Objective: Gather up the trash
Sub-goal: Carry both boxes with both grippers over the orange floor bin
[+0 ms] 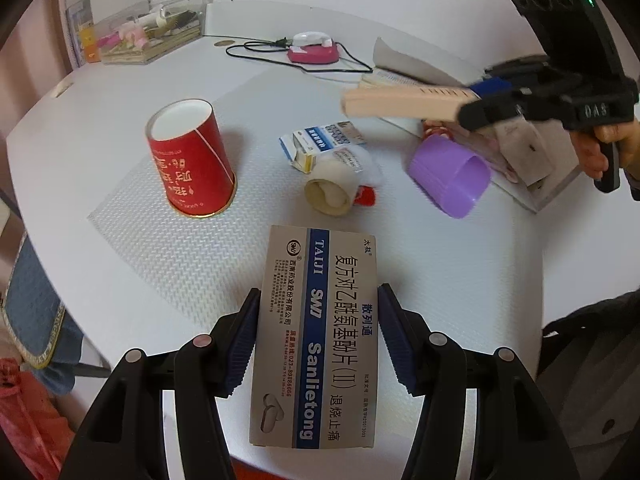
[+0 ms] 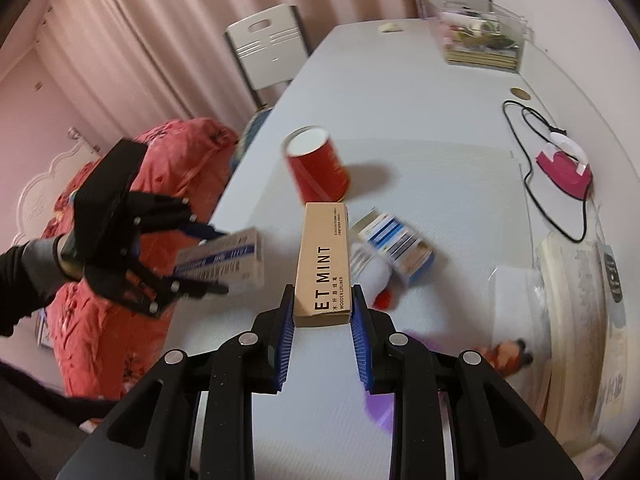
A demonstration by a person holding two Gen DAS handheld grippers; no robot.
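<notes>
My left gripper (image 1: 318, 300) is shut on a grey and blue medicine box (image 1: 316, 336), held above the white table (image 1: 120, 120); it also shows in the right wrist view (image 2: 224, 260). My right gripper (image 2: 322, 300) is shut on a long tan lipliner box (image 2: 323, 264), seen from the left wrist view (image 1: 404, 102) over the table's right side. A red paper cup (image 1: 190, 160) stands upright. A torn blue and white carton (image 1: 320, 144), a roll of white paper (image 1: 332, 192) and a small red piece (image 1: 366, 196) lie mid-table.
A purple cup (image 1: 450, 176) lies on its side by a book (image 1: 520, 168) at right. A pink device (image 1: 314, 50) with a black cable and a clear organiser box (image 1: 152, 28) sit at the back. A chair (image 2: 268, 52) and red bedding (image 2: 160, 208) are beyond the table's left edge.
</notes>
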